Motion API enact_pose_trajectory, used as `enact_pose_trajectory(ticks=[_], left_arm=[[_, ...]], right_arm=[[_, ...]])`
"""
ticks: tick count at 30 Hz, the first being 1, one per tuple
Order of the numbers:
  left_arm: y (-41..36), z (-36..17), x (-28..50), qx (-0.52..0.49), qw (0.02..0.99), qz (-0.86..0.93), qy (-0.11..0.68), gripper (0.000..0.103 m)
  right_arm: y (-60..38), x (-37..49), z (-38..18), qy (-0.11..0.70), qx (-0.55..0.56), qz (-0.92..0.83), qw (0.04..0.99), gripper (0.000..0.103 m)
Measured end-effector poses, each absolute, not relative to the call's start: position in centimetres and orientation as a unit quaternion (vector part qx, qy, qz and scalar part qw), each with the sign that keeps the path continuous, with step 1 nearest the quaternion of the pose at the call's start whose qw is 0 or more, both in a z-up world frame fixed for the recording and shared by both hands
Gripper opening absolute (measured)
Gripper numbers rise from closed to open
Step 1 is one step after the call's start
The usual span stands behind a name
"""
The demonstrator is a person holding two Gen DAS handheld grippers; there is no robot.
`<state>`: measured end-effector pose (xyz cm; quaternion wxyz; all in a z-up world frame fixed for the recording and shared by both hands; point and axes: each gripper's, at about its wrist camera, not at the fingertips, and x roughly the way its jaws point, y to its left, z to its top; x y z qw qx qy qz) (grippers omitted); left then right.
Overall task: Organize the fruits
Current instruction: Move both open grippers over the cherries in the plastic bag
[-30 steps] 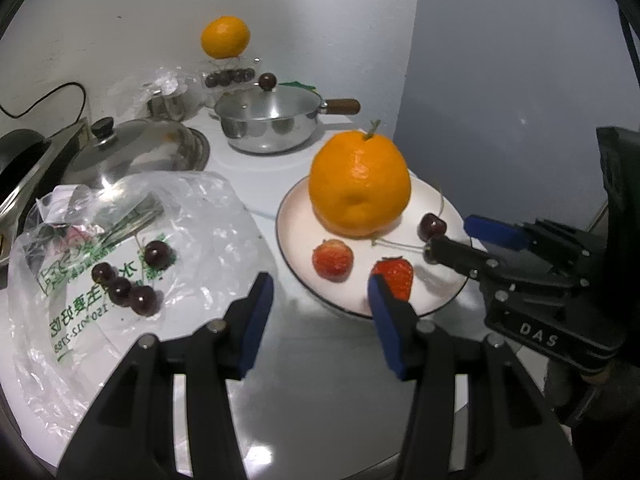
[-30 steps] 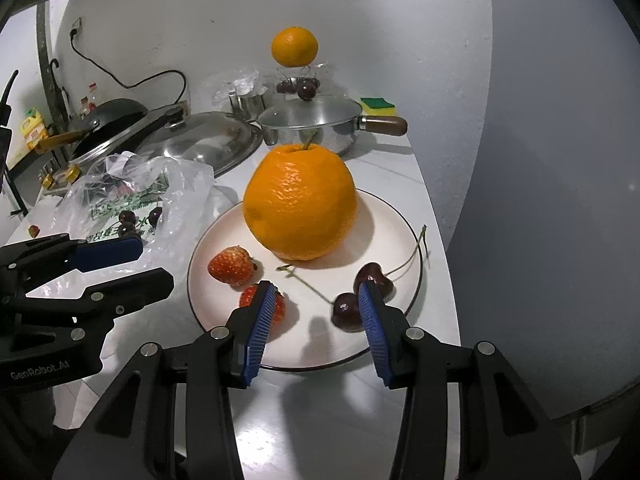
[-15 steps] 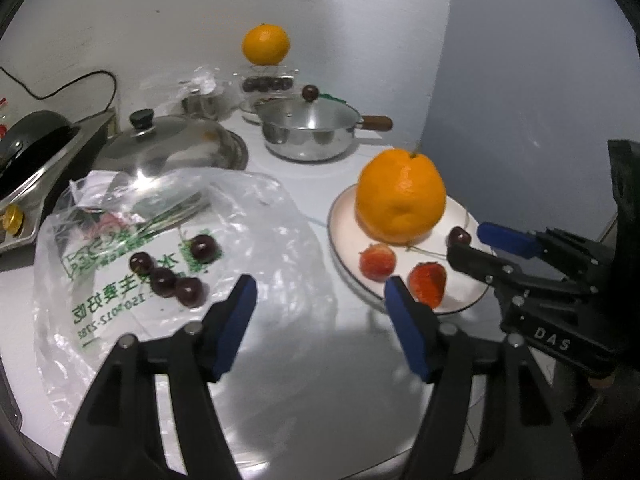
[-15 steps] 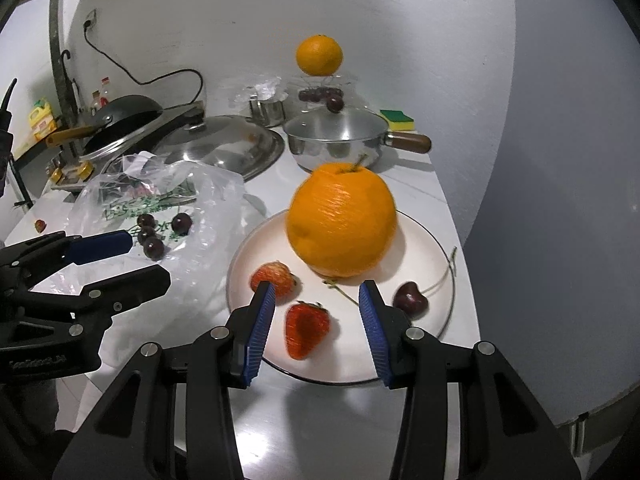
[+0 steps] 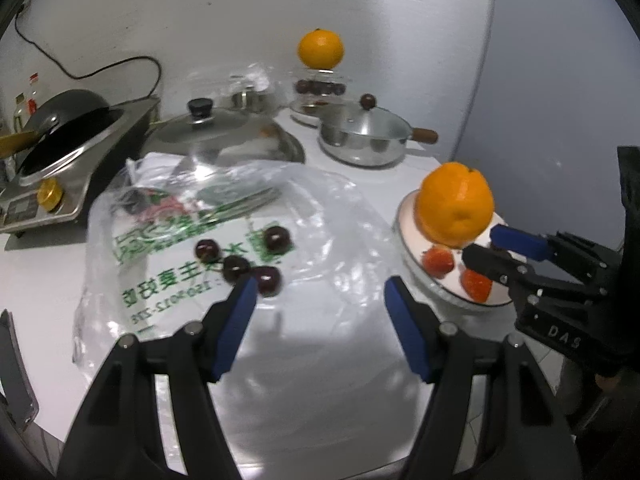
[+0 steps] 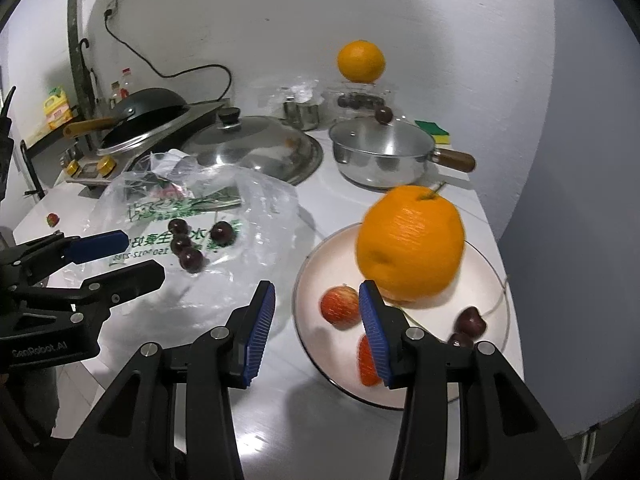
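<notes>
A white plate (image 6: 486, 264) holds a big orange (image 6: 410, 244), two strawberries (image 6: 340, 306) and two cherries (image 6: 470, 318); it shows at the right in the left wrist view (image 5: 404, 220). Several dark cherries (image 5: 248, 256) lie on a clear plastic bag (image 5: 328, 216), also in the right wrist view (image 6: 192, 240). My left gripper (image 5: 320, 298) is open and empty, just in front of the bag's cherries. My right gripper (image 6: 316, 312) is open and empty over the plate's left rim.
At the back stand a lidded steel pan (image 5: 364, 136), a large pot lid (image 5: 224, 132), a second orange (image 5: 320, 48) on a clear box of cherries, and a stove with a black wok (image 5: 60, 120). A stray strawberry (image 6: 52, 219) lies far left.
Both grippers have swung left and pulled back. The left one moved from the plate to the bag's cherries and opened wider. The right one moved from the plate's middle to its left rim.
</notes>
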<state>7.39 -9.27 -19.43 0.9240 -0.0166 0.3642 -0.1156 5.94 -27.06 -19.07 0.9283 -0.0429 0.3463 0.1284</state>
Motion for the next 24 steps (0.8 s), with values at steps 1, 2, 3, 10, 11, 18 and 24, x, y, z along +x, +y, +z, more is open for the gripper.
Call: enact_pose_trajectory(ticks=[1, 2, 3, 10, 11, 18, 24], left_arm=[[-8.9, -19.4, 7.3, -0.018, 0.924, -0.112, 0.364, 0.068], [-8.4, -19.4, 7.3, -0.020, 0.925, -0.109, 0.363, 0.068], [-8.1, -19.4, 7.2, -0.021, 0.925, -0.107, 0.363, 0.068], [-5.3, -19.7, 6.9, -0.034, 0.927, -0.087, 0.363, 0.068], [-4.8, -19.8, 6.9, -0.037, 0.927, -0.084, 0.363, 0.068], [-2.6, -20.2, 7.3, -0.052, 0.926, -0.068, 0.369, 0.068], [-1.2, -20.5, 7.6, -0.059, 0.925, -0.063, 0.370, 0.068]], right_arm=[[-26.7, 6.0, -19.0, 0.346, -0.044, 0.131, 0.928, 0.046], [-26.3, 6.1, -19.0, 0.346, -0.045, 0.133, 0.928, 0.046], [-26.0, 6.2, -19.0, 0.345, -0.046, 0.135, 0.928, 0.046], [-23.1, 6.8, -19.1, 0.347, -0.057, 0.155, 0.923, 0.046], [-22.7, 6.9, -19.1, 0.347, -0.059, 0.157, 0.923, 0.046], [-20.1, 7.5, -19.5, 0.352, -0.070, 0.172, 0.917, 0.046], [-18.4, 8.3, -20.1, 0.361, -0.074, 0.182, 0.912, 0.046]])
